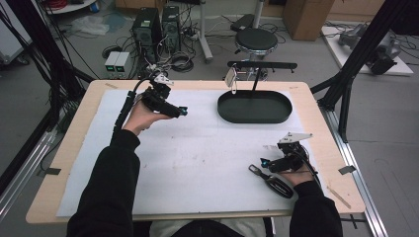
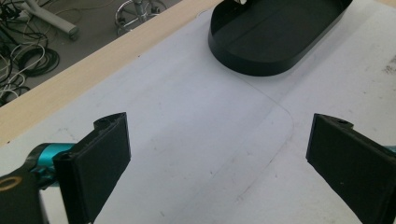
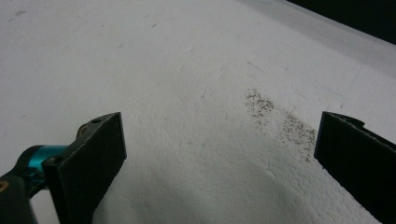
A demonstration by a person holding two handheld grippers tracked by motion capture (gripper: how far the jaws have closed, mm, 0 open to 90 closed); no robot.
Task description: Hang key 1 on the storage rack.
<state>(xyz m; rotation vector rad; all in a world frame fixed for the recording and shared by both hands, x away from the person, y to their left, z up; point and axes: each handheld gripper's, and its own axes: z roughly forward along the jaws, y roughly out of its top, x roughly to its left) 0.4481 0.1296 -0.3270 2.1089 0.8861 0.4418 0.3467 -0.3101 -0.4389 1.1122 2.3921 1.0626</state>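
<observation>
Black tray, one; one dark key fob beside right tongs; two tongs, left tongs included, both agape, empty.

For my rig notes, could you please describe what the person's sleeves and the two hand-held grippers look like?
Both forearms wear black sleeves. The left hand-held gripper and right hand-held gripper are black, each with a teal part near the jaws. Their jaws are flat, black, rectangular pads. A black cable trails from the left one; a grey three-cornered plate tops the right one.
</observation>
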